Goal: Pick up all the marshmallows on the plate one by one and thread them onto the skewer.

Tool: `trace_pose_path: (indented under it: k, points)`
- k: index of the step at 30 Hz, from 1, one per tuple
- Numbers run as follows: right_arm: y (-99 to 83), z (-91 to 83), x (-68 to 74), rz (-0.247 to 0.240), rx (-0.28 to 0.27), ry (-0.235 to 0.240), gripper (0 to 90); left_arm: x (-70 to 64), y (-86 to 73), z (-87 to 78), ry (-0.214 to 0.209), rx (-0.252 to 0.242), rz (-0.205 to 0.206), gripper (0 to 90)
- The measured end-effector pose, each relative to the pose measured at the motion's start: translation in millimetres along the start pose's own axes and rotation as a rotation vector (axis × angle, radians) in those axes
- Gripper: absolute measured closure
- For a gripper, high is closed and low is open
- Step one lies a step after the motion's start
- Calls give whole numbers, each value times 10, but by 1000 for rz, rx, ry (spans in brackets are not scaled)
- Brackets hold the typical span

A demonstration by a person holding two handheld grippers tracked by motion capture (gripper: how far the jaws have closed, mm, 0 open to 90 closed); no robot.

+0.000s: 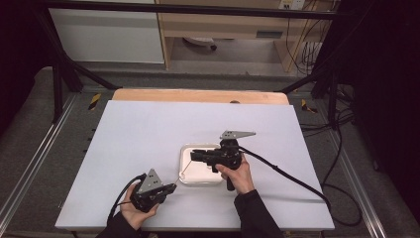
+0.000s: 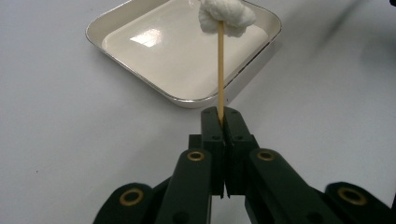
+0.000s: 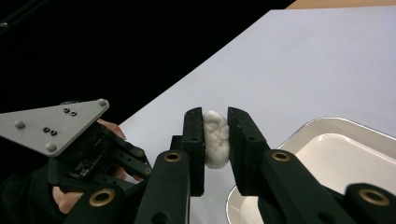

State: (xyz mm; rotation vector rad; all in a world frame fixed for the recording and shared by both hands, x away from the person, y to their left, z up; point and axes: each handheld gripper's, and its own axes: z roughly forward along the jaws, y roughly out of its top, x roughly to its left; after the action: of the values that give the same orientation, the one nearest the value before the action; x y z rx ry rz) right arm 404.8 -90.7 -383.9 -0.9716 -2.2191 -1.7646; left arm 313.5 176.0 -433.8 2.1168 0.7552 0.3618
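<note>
We judge the soft cotton wad (image 2: 227,17) could slide off the thin wooden stick (image 2: 220,70) if our right gripper (image 3: 215,140), jaws pressed on the wad, tugs too hard. Our left gripper (image 2: 220,122) clamps the stick's base, at seven o'clock from the tray (image 1: 184,151). The wad hangs over the tray's near rim; the tray is glossy, shallow, white and round-cornered
</note>
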Motion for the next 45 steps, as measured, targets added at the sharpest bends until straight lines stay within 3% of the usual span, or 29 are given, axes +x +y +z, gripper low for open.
trace_pose_path:
  k: [31,35,37,39,41,45]
  points:
    - [-153,101,52,-38,0,11,807,-19,-4,28,1,8,-1,889]
    - [-172,115,57,-36,4,19,807,-16,3,21,-7,-2,-1,889]
    - [-179,129,56,-33,32,28,803,-18,29,-2,-23,-42,-8,888]
    - [-241,211,66,-38,63,32,799,-36,72,-4,4,-39,4,888]
    - [-251,234,70,-29,37,41,794,-18,53,12,-5,-39,-16,887]
    - [-260,251,67,-21,42,28,746,-8,37,17,6,-28,-20,887]
